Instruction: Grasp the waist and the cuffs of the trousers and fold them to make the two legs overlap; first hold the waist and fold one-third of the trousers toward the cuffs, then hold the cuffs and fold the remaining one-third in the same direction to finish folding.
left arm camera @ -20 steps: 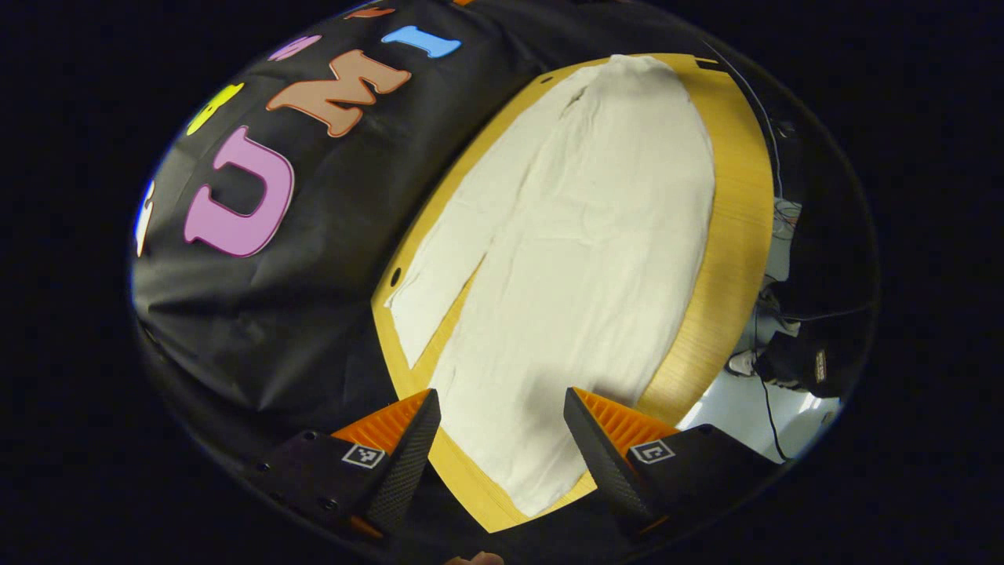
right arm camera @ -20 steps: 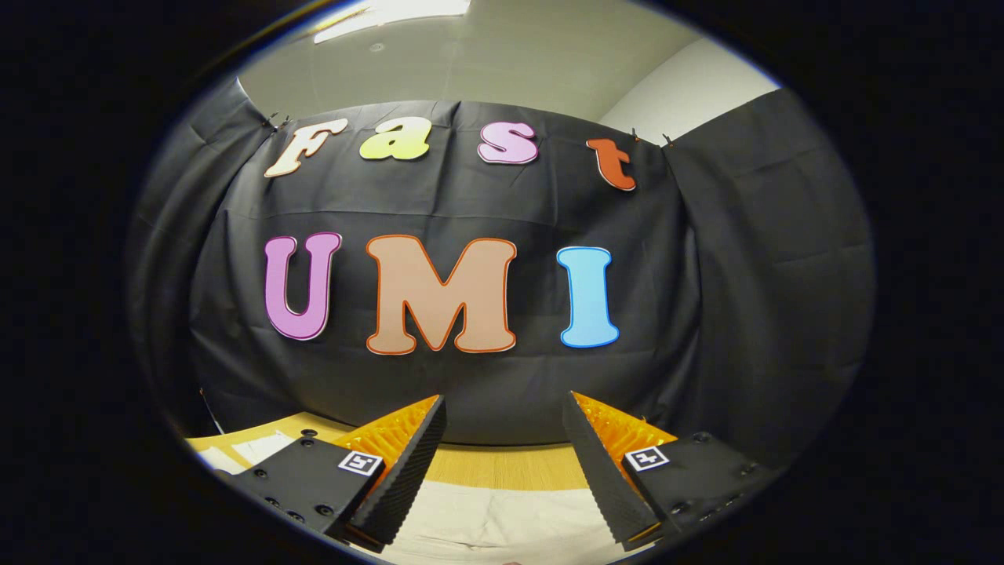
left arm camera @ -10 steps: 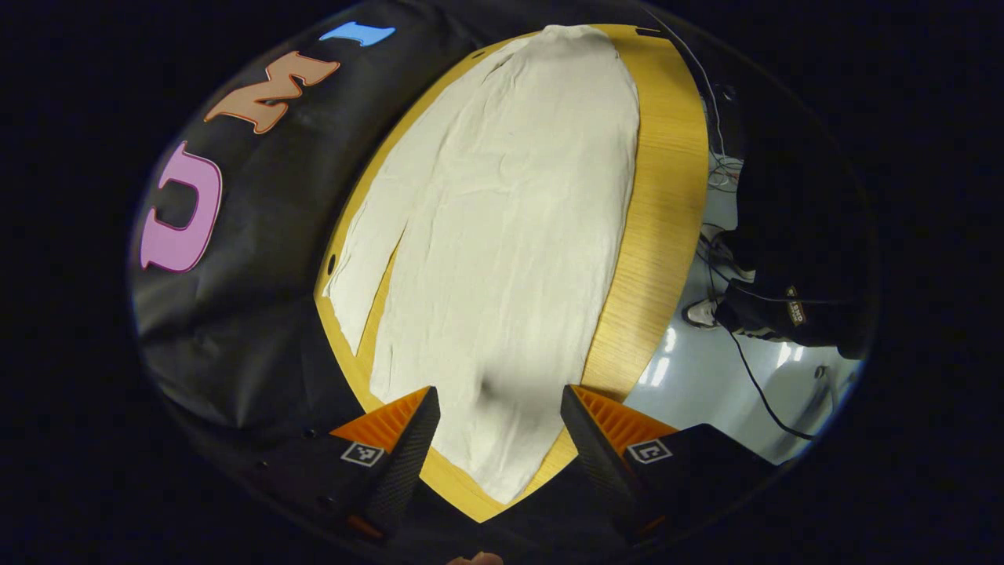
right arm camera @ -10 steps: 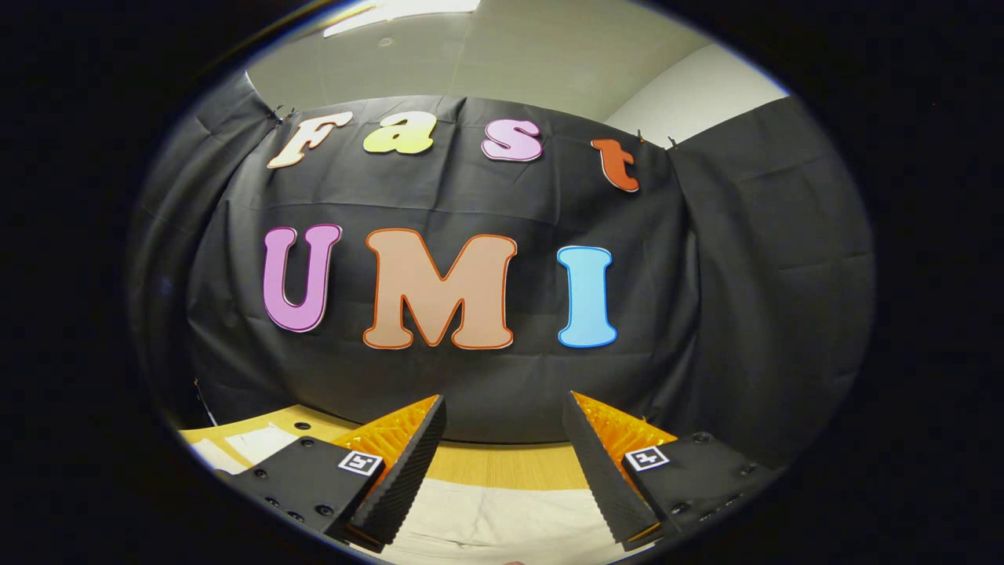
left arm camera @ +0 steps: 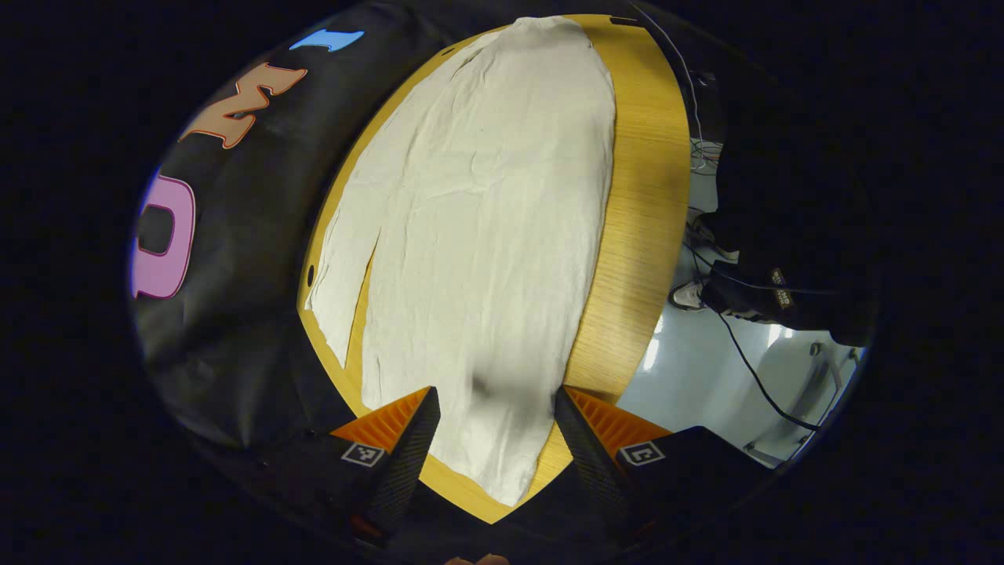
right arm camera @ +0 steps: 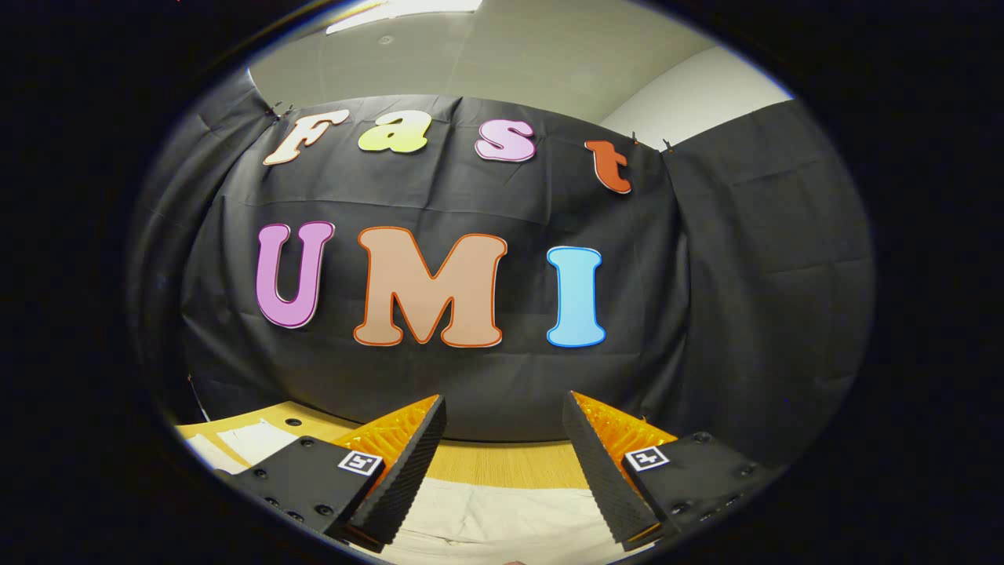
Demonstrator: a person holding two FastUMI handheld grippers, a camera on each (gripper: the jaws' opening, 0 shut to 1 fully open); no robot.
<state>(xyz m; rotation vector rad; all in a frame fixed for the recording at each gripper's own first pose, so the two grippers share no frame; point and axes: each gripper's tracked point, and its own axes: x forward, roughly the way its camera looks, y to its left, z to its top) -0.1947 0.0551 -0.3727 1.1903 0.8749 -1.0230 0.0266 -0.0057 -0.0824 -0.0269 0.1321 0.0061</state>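
Cream trousers [left arm camera: 486, 235] lie flat along a wooden table [left arm camera: 643, 204] in the left gripper view, with the two legs spread apart toward me and the waist at the far end. My left gripper [left arm camera: 496, 428] hangs open above the cuff of the nearer leg, with nothing between its fingers. In the right gripper view my right gripper [right arm camera: 503, 447] is open too and points at the booth's wall, with a strip of the trousers [right arm camera: 502, 518] on the table [right arm camera: 502, 467] low between its fingers.
Beside the table's right edge in the left gripper view stands a person in dark clothes [left arm camera: 784, 259] with a shoe [left arm camera: 689, 294] on the pale floor, where a cable [left arm camera: 753, 377] runs. The black wall cloth [left arm camera: 251, 259] hangs close behind the table's left edge.
The left gripper has swung and moved toward the cuff end, so the trousers now run nearly straight ahead of it. The right gripper's view has barely shifted.
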